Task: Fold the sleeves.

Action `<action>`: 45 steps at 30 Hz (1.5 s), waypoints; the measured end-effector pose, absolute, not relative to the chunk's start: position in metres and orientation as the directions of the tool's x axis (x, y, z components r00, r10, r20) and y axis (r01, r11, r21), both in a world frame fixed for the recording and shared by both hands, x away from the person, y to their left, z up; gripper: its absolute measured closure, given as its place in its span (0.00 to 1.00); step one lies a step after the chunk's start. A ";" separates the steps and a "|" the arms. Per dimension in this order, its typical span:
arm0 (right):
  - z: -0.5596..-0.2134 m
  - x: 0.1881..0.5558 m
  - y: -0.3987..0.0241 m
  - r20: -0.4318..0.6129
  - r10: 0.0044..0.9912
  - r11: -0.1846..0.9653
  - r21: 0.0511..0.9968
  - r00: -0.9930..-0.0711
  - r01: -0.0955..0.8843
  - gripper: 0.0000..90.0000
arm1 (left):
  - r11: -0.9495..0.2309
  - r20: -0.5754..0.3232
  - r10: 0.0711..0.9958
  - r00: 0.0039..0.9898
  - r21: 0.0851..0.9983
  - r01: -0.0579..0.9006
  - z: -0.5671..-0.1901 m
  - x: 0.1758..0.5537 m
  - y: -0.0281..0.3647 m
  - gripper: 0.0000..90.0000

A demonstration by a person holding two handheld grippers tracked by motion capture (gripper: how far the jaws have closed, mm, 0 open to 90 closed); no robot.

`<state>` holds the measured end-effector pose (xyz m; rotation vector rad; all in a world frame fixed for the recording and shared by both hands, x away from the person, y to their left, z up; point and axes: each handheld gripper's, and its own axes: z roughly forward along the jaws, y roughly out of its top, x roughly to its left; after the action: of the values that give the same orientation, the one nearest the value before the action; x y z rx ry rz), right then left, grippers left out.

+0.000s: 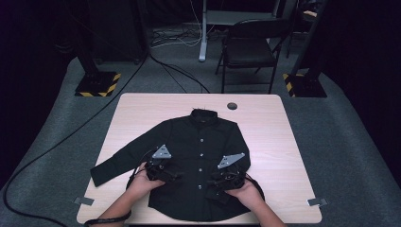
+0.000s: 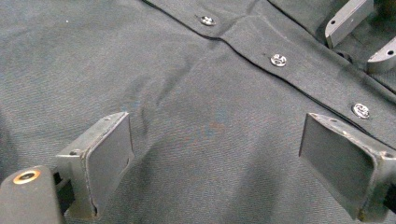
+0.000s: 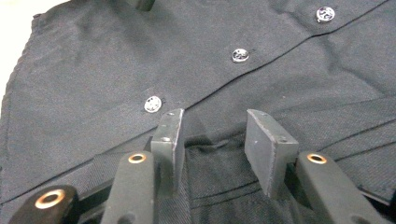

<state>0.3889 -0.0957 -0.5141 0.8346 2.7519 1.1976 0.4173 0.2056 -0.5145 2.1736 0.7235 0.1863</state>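
A black button-up shirt [image 1: 198,137] lies flat, front up, on the table, collar at the far side. Its sleeve [image 1: 113,163] on the left stretches out toward the table's left edge. My left gripper [image 1: 176,176] hovers over the shirt's left front panel. In the left gripper view its jaws stand wide apart [image 2: 215,130] above smooth cloth, with the button placket [image 2: 278,59] beyond. My right gripper [image 1: 211,182] sits low on the shirt's right side. Its jaws [image 3: 214,116] stand partly apart over a folded edge of cloth, pads not pressing it, beside a silver button [image 3: 152,103].
The light wooden table [image 1: 274,132] has a round cable hole [image 1: 231,106] at the back. Tape marks sit at the front corners [image 1: 84,201] [image 1: 316,202]. A folding chair [image 1: 248,47] and stand bases [image 1: 97,84] rest on the carpet behind, with cables.
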 end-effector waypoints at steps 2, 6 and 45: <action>-0.514 0.388 -0.095 0.182 0.484 0.561 0.687 -0.856 0.463 0.62 | -0.484 -0.122 0.556 0.822 0.757 0.440 -0.512 0.418 0.208 0.12; -0.514 0.388 -0.095 0.188 0.483 0.556 0.688 -0.855 0.466 0.58 | -0.451 -0.149 0.560 0.815 0.771 0.451 -0.508 0.420 0.215 0.13; -0.516 0.390 -0.099 0.208 0.487 0.533 0.699 -0.848 0.478 0.48 | -0.360 -0.191 0.612 0.767 0.797 0.485 -0.491 0.430 0.266 0.24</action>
<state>0.3898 -0.0987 -0.5162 0.8623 2.7396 1.2423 0.4303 0.2657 -0.4913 2.0252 0.8234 0.1712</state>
